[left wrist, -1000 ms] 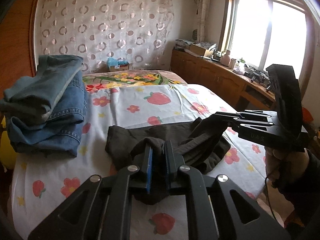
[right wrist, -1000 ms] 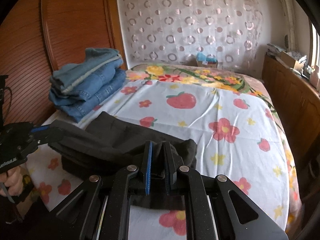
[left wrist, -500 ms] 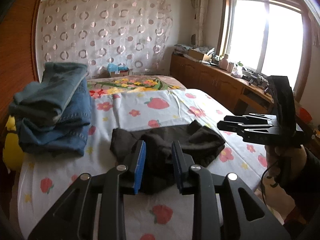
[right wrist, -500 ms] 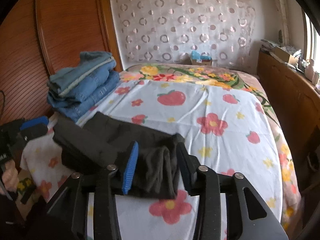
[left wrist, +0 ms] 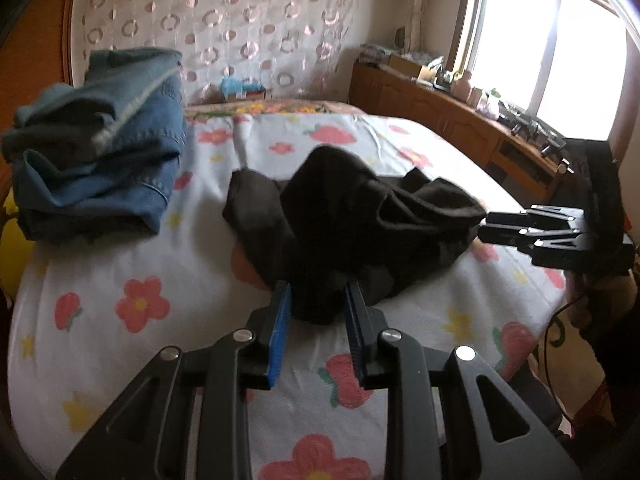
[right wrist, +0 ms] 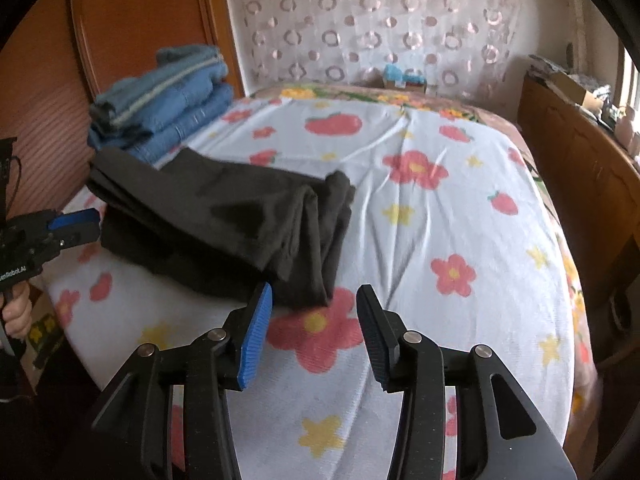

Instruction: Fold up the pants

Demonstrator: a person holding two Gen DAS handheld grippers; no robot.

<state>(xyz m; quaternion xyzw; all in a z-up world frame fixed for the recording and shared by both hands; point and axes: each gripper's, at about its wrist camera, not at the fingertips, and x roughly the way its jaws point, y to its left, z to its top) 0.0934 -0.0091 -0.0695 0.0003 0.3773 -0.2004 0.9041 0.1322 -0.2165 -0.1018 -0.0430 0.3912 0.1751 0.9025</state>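
Your black pants (right wrist: 224,216) lie folded in a bundle on the near part of the bed (right wrist: 460,208), well short of its far end, and the bundle's long axis runs left to right across the sheet, from one of your claws to the other. In the right wrist view your right claw (right wrist: 314,320) stands open with nothing between its jaws, and the right end of the bundle sits just ahead of it, slightly left of the gap. In the left wrist view your left claw (left wrist: 316,310) is also open; the near lump of dark cloth (left wrist: 360,224) shows between its blue pads (left wrist: 280,328), but they do not press on it, so you hold nothing there. Both claws are about equally near, each at its own end of the bundle, so neither hand has the shorter reach. Judging by the layers stacked at the right end, the fold looks close to done, though the left end is rumpled and humped rather than flat, and I think it wants smoothing. The surface is a soft floral sheet that will give under a push. A stack of folded jeans (right wrist: 164,100) rests just beyond the bundle's left end, near the wooden headboard (right wrist: 132,28). A patterned curtain (right wrist: 372,16) hangs at the far end, a wooden cabinet (left wrist: 452,120) runs along the right, and a bright window (left wrist: 548,44) stands above it.
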